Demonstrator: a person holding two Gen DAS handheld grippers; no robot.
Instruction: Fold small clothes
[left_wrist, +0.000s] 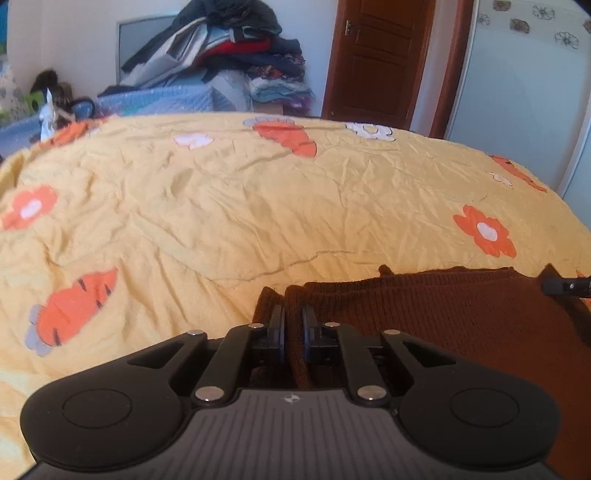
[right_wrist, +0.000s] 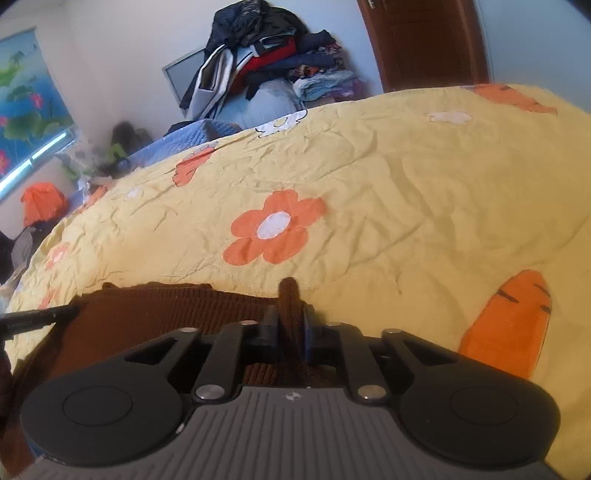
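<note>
Brown knit (left_wrist: 443, 317) on near edge of yellow quilt (left_wrist: 258, 206); left gripper (left_wrist: 293, 317) and right gripper (right_wrist: 291, 317) each clamp a fold of its far hem

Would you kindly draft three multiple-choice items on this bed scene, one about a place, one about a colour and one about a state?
1. Where does the brown knitted garment lie?
A. on the yellow bedspread
B. on the clothes pile
C. on the floor by the door

2. What colour are the carrots printed on the bedspread?
A. blue
B. orange
C. green

3. What is the left gripper doing?
A. standing wide open over bare bedspread
B. pinching a fold of the garment
C. holding a white sock

Answers:
1 A: the knit rests on the yellow cover in both wrist views.
2 B: the carrot is orange.
3 B: brown fabric sits between its nearly closed jaws; the right gripper likewise has a brown fold between its jaws.
</note>
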